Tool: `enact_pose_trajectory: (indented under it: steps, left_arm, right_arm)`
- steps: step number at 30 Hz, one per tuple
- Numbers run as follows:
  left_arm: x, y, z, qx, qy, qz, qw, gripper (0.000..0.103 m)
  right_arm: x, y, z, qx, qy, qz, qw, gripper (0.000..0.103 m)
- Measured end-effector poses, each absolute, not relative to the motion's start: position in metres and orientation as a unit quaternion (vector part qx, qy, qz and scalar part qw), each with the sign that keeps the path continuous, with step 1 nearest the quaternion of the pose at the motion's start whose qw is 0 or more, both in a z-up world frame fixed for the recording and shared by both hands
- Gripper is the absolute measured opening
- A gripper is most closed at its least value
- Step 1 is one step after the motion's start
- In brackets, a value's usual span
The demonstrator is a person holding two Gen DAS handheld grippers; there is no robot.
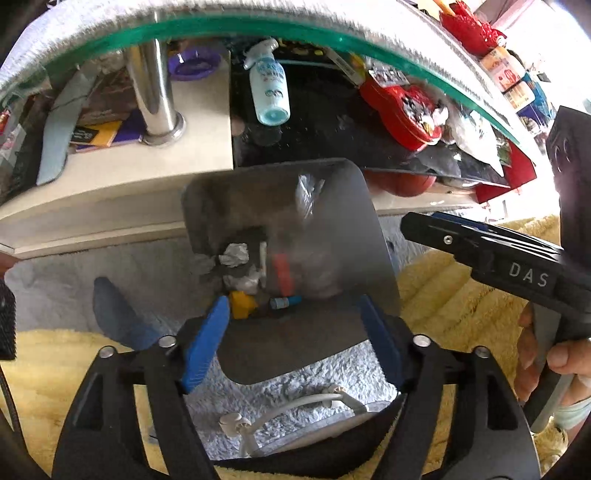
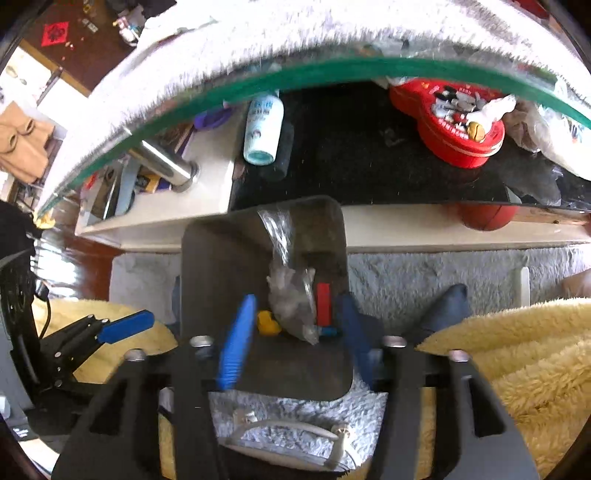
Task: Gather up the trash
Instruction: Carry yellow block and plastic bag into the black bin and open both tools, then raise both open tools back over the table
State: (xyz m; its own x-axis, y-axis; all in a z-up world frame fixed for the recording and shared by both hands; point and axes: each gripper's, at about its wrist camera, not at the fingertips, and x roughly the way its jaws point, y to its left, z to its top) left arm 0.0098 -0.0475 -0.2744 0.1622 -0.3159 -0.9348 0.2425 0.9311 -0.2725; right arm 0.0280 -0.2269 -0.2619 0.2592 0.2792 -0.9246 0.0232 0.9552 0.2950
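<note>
A dark grey trash bin [image 1: 332, 332] stands on the rug in front of a low table; it also shows in the right wrist view [image 2: 214, 280]. Inside lie crumpled white paper [image 1: 234, 254], a red strip [image 1: 282, 273], a yellow piece [image 1: 242, 304] and a clear plastic wrapper [image 2: 291, 306], which looks blurred. My left gripper [image 1: 295, 343] is open and empty above the bin's near rim. My right gripper [image 2: 295, 332] is open over the bin, just above the wrapper. The right gripper also shows from the side in the left wrist view [image 1: 410, 225].
The glass-topped table [image 1: 258, 26] has a lower shelf with a white spray bottle [image 1: 269, 88], a red heart-shaped tin [image 2: 450, 122] and books [image 1: 99, 136]. A basketball [image 2: 487, 218] lies under it. A yellow fleece blanket [image 2: 517, 362] and a white cable [image 1: 288, 406] are near me.
</note>
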Motion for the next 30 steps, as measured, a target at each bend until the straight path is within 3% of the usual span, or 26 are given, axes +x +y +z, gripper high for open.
enact_pose_trajectory:
  steps: [2, 4, 7, 18, 30]
  left_arm:
    - [0.011, -0.045, -0.268, -0.027, 0.614, -0.180, 0.768, 0.079]
    - [0.013, -0.040, -0.260, -0.025, 0.607, -0.178, 0.774, 0.086]
    - [0.019, -0.029, -0.244, -0.030, 0.593, -0.168, 0.787, 0.091]
    - [0.058, -0.005, -0.181, -0.046, 0.529, -0.140, 0.835, 0.095]
    - [0.113, -0.015, -0.165, -0.031, 0.511, -0.145, 0.847, 0.095]
  right_arm:
    - [0.029, -0.230, -0.257, 0.130, 0.597, 0.081, 0.788, 0.063]
    - [0.028, -0.233, -0.247, 0.129, 0.583, 0.073, 0.799, 0.081]
    - [0.031, -0.242, -0.229, 0.133, 0.562, 0.063, 0.814, 0.093]
    - [0.065, -0.268, -0.172, 0.145, 0.499, 0.048, 0.853, 0.096]
    - [0.122, -0.270, -0.158, 0.141, 0.483, 0.043, 0.863, 0.096]
